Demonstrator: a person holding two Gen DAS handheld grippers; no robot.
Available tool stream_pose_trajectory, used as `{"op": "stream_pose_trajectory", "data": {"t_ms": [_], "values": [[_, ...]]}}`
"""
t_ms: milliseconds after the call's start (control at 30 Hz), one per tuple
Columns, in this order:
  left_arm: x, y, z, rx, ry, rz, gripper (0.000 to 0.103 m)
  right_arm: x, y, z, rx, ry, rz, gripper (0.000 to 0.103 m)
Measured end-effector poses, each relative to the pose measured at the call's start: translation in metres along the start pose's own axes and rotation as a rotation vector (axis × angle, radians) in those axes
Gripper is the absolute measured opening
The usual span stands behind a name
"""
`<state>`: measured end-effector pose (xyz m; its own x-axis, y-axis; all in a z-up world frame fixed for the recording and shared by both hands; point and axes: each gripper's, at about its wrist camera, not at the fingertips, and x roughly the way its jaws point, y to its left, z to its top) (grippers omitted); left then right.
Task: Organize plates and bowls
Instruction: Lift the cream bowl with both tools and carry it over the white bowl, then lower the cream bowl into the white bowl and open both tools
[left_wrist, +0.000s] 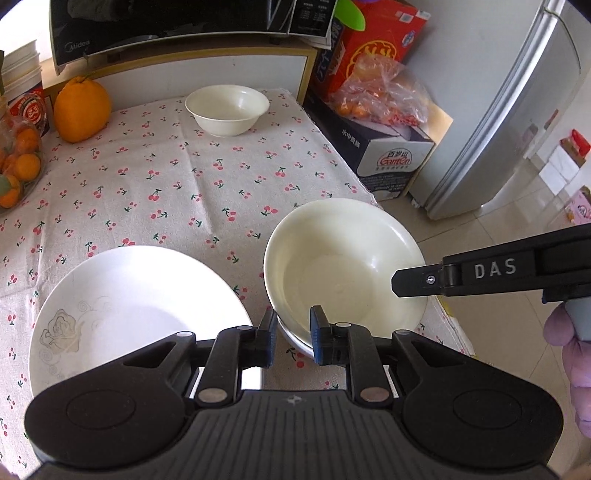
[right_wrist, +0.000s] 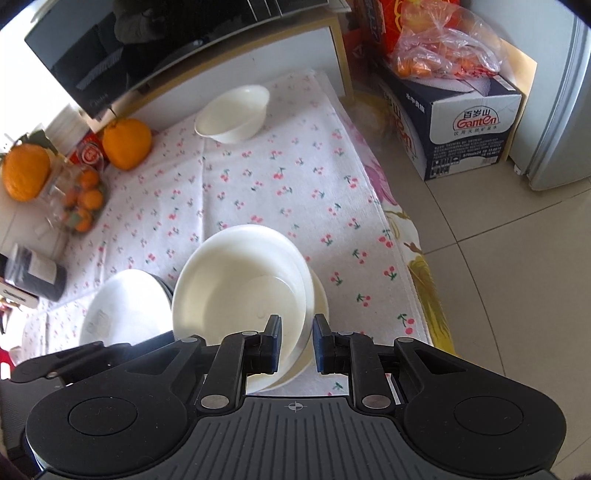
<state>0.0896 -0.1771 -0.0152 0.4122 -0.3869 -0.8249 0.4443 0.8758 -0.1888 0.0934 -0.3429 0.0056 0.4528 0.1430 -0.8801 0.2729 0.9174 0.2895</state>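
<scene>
Left tool (left_wrist: 293, 334): narrow, clamped on near rim of large cream bowl (left_wrist: 343, 266).
Right tool (right_wrist: 297, 341): narrow, clamped on that bowl's opposite rim.
Large cream bowl: near the bench's (left_wrist: 147, 184) front right corner.
White plate (left_wrist: 140, 306): just left of the bowl.
Small white bowl (left_wrist: 227, 109): far side, well apart.

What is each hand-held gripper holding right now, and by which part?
Both hold the same large white bowl by its rim: the left hand-held gripper pinches the near edge, the right hand-held gripper the right-hand edge. The bowl sits tilted over another dish.
</scene>
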Motion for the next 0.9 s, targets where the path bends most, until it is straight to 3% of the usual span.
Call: {"op": "stream_pose_trajectory", "data": {"t_ms": [733,900], "values": [[0.006,-0.001,0.000,0.004,0.040,-0.020,0.022,0.013,-0.003,-0.001,-0.007,0.044,-0.019,0.021],[0.001,0.000,0.001,0.000,0.024,-0.023,0.027,0.012,-0.005,0.000,0.010,0.042,-0.006,0.037]]}}
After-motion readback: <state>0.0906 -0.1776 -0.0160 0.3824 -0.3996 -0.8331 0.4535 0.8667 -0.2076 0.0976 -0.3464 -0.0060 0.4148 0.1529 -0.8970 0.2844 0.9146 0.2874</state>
